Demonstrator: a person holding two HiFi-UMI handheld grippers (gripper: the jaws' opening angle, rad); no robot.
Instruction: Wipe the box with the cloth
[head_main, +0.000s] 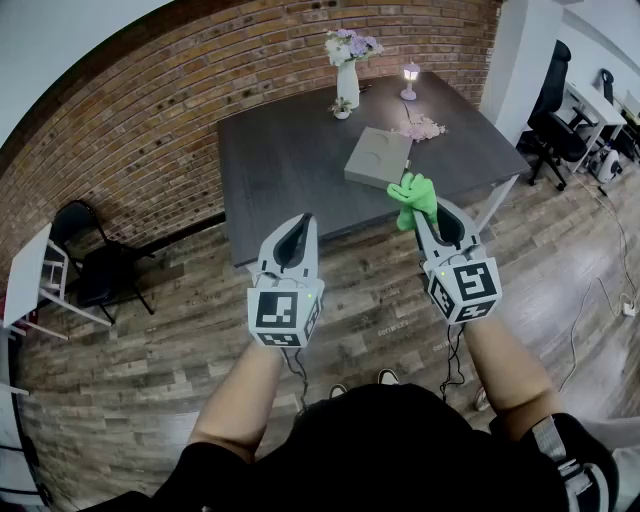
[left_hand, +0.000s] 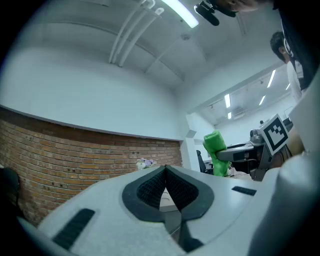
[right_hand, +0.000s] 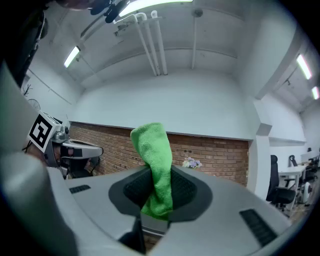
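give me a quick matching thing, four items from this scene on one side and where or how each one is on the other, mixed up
Items
1. cloth
2. box
3. left gripper
4. vase

Place or state
a. jaws shut with nothing between them
b. lying flat on the dark table
c. standing upright near the table's far edge, holding flowers
d. pinched in the right gripper, held up off the table

Pairs: 1-d, 2-b, 3-a, 4-c

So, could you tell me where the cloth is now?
In the head view the cloth is on the right, clamped in the right gripper, showing just below the box.
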